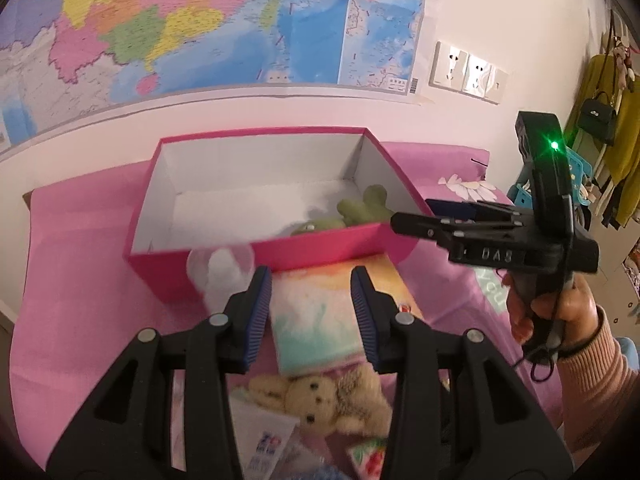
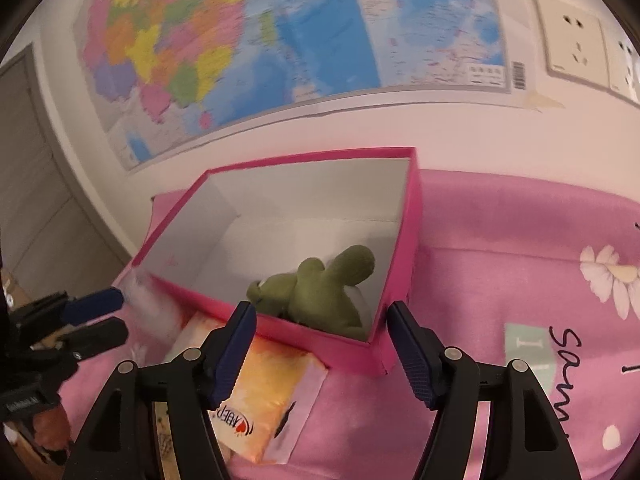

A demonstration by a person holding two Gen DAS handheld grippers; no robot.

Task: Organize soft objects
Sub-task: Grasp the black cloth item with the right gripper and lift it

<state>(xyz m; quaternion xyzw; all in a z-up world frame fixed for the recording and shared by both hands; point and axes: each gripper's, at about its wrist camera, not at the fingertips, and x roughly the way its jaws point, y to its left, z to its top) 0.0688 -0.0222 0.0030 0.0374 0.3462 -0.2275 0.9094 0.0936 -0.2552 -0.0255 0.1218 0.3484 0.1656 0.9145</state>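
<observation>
A pink box (image 1: 320, 246) with a white inside stands on the pink bedsheet, and a green plush toy (image 1: 360, 208) lies in its near right corner. My left gripper (image 1: 311, 280) hovers open above a colourful tissue pack (image 1: 316, 320), its pads not touching it. A blurred white fluffy item (image 1: 222, 276) sits beside its left finger, and a beige teddy bear (image 1: 320, 396) lies below it. In the right wrist view my right gripper (image 2: 320, 312) stands wide open at the box's near wall (image 2: 320, 340), nothing between its pads, with the green plush toy (image 2: 320, 292) just beyond.
A white tube (image 1: 264, 432) and a strawberry-print packet (image 1: 368, 456) lie near the teddy. A hand (image 1: 560, 312) holds the right gripper (image 1: 416, 214) at the box's right corner. A map and wall sockets (image 1: 468, 72) are behind; clothes and a handbag (image 1: 598, 114) hang at the right.
</observation>
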